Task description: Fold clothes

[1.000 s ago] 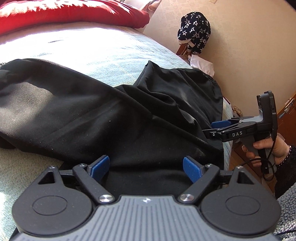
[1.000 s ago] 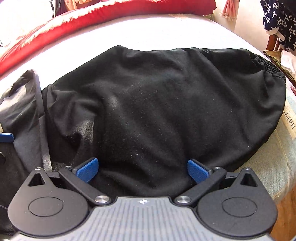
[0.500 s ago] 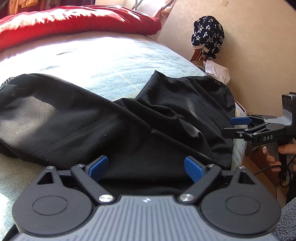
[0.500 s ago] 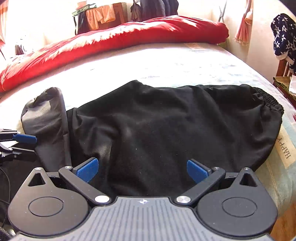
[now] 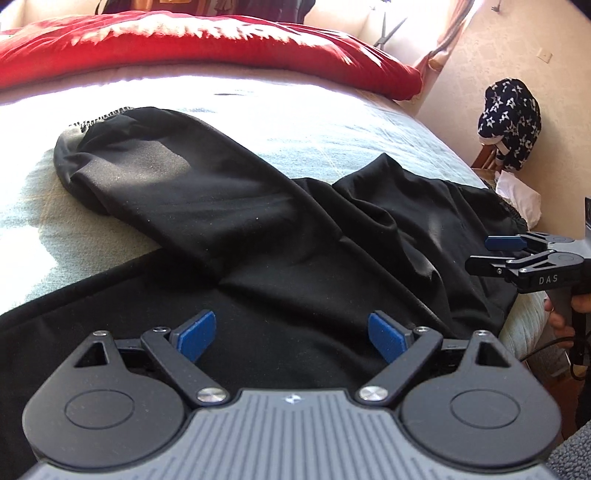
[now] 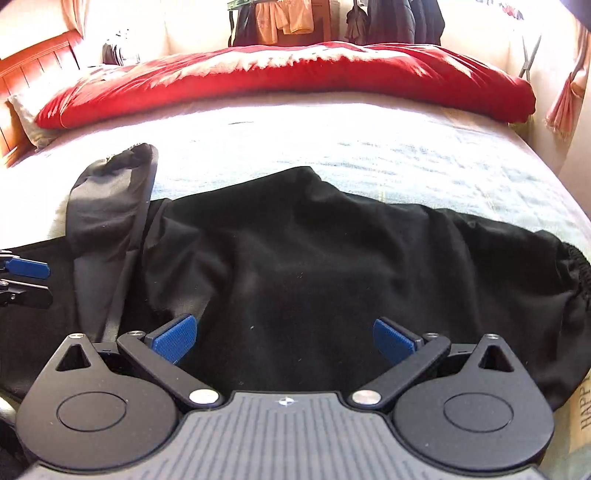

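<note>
Black trousers [image 5: 280,236] lie spread across the near part of a pale blue bedspread [image 5: 303,122], crumpled, one leg [image 5: 173,184] angled toward the far left with its cuff end up on the bed. Elastic waistband [image 6: 576,269] gathered at the right edge of the mattress, seen from the right wrist view. Near hem of the garment is hidden below both gripper bodies; whether it hangs over the bed edge cannot be told.

Left gripper [image 5: 291,334]: blue pads spread wide, nothing between them, hovering over the dark fabric. Right gripper [image 6: 284,338]: pads likewise wide apart, empty, above the seat of the trousers. In the left wrist view the right gripper appears side-on at the frame's right edge, partly cut off, a hand [image 5: 565,314] on its grip and a cable trailing below.

Writing: "DAS" in pale letters on the side of the right gripper, read from the left wrist view. Printed letters "HAPP" on the bedspread edge [image 6: 585,406], lower right, the rest cut off.

Red duvet [image 6: 295,77] bunched along the far side of the bed. Dark star-patterned cloth [image 5: 509,118] draped on something wooden by the wall, base hidden. Clothes hanging at the back [image 6: 284,22], blown out by sunlight, hard to make out.
</note>
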A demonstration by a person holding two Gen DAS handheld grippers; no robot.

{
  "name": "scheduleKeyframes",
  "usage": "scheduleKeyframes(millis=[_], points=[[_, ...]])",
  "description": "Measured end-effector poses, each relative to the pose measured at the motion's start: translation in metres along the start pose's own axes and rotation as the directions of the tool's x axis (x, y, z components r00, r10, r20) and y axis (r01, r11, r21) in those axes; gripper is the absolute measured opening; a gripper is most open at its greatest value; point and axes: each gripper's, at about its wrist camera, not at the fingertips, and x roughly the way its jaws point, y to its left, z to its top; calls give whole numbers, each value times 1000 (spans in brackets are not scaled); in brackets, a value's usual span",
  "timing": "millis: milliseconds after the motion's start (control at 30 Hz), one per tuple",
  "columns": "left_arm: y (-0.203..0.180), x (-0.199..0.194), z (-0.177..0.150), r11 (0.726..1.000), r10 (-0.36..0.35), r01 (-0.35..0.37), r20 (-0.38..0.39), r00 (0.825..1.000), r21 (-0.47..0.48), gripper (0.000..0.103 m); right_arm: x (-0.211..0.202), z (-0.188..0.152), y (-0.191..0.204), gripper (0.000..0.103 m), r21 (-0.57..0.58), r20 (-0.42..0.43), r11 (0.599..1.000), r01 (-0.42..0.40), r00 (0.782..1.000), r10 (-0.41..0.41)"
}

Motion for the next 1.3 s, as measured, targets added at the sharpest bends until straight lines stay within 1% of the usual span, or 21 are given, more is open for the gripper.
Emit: scheduleKeyframes(millis=[100, 167, 300, 433, 500, 600, 700, 867, 900, 1000, 1100, 1133, 1167, 1233, 1300], points=[[-7, 1, -13, 996, 69, -69, -2, 998, -48, 90, 15, -1, -9, 103, -22, -37, 999, -29, 999, 28], [-9, -4, -22, 992, 94, -94, -3, 996, -78, 90, 22, -6, -15, 103, -29, -63, 997, -65, 996, 63], [-10, -20, -37, 977, 145, -144, 0, 989, -157, 90, 19, -8, -20, 103, -64, -66, 992, -108, 992, 103], [-19, -31, -38, 963, 212, -206, 18, 977, -176, 90, 10, 7, -25, 103, -92, -20, 988, -126, 992, 124], [-21, -29, -40, 955, 234, -230, 2, 972, -188, 90, 11, 14, -26, 103, -106, -12, 984, -142, 990, 142], [-20, -27, -48, 936, 275, -275, -29, 961, -222, 90, 21, 17, -27, 103, -122, -41, 979, -163, 986, 159], [-18, -34, -53, 920, 294, -292, -35, 955, -261, 90, 34, 13, -28, 103, -127, -95, 974, -187, 980, 175], [-8, -52, -44, 894, 368, -365, -41, 929, -260, 90, 39, 15, -31, 103, -133, -128, 967, -218, 971, 201], [-5, -54, -44, 890, 374, -372, -45, 926, -264, 90, 39, 15, -32, 103, -132, -134, 966, -223, 969, 206], [10, -51, -50, 886, 352, -357, -72, 933, -294, 90, 40, 18, -33, 103, -133, -152, 962, -237, 964, 216], [25, -49, -57, 881, 330, -343, -98, 939, -325, 90, 40, 17, -30, 103, -164, -162, 959, -232, 965, 205], [29, -48, -58, 880, 323, -338, -100, 941, -334, 91, 40, 16, -30, 103, -173, -165, 957, -231, 965, 203], [30, -48, -59, 879, 318, -331, -94, 943, -344, 93, 40, 17, -30, 103, -171, -166, 956, -236, 964, 208], [32, -48, -60, 876, 309, -317, -83, 948, -363, 95, 39, 22, -33, 103, -148, -167, 955, -257, 958, 232], [34, -49, -60, 868, 304, -310, -77, 949, -389, 95, 37, 28, -37, 103, -125, -165, 951, -283, 951, 261]])
